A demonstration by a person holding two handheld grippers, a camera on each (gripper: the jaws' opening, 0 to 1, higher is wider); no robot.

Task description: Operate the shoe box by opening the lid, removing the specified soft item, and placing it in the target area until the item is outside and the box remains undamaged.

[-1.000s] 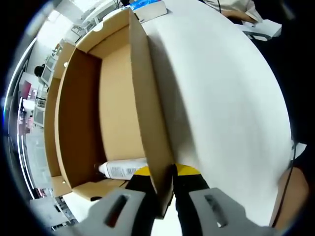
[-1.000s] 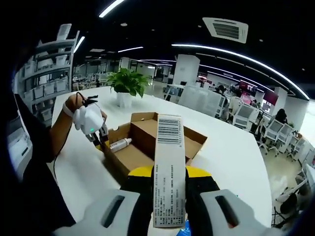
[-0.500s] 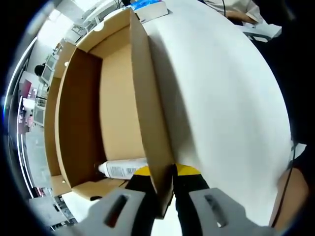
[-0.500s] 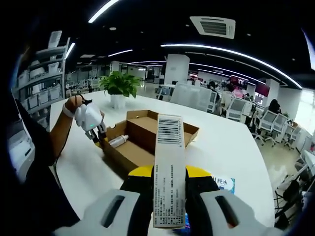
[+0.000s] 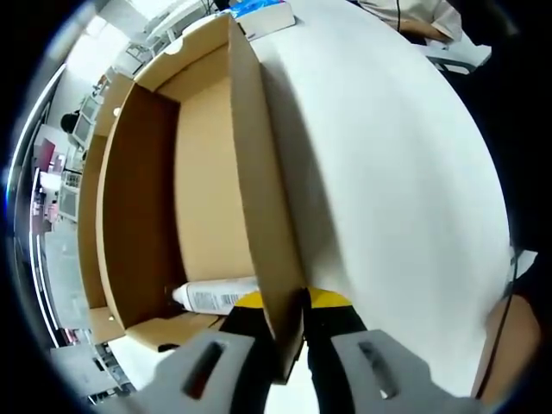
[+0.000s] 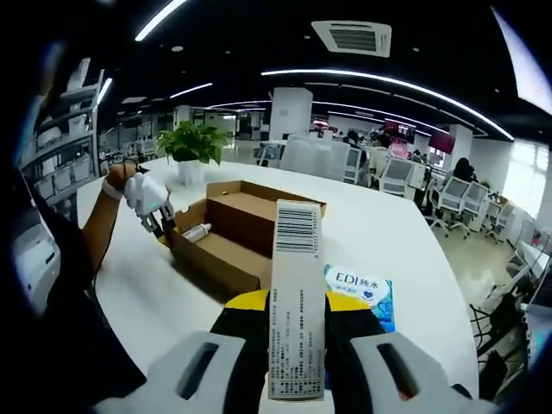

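— What's on the white tabletop [image 6: 414,250] right now?

— The biggest thing is the open cardboard box [image 6: 233,233], lid folded back. The left gripper [image 5: 289,323] has its jaws narrowed onto the box's near wall [image 5: 263,216], pinching the cardboard edge between them. From the right gripper view you can see that gripper [image 6: 155,211] at the box's left corner, a person's forearm [image 6: 99,233] reaching in from the side to hold it there.

— And the item?

— The right gripper [image 6: 297,345] has its jaws closed around a tall, slim white carton [image 6: 296,302] with a barcode on top, standing upright, lifted well clear of the box. So it's out. A small white bottle [image 5: 216,296] lies in the box's near corner, just beside the pinched wall.

— Where should the carton go?

— My guess is the blue-and-white printed sheet [image 6: 360,289] lying flat just beyond the carton. I'd lower it slowly and upright, ease the jaws apart only once its base sits flat, and keep the left grip light so the cardboard wall doesn't crease.

— A plant too?

— A potted plant [image 6: 191,148] far back, well apart from it all.
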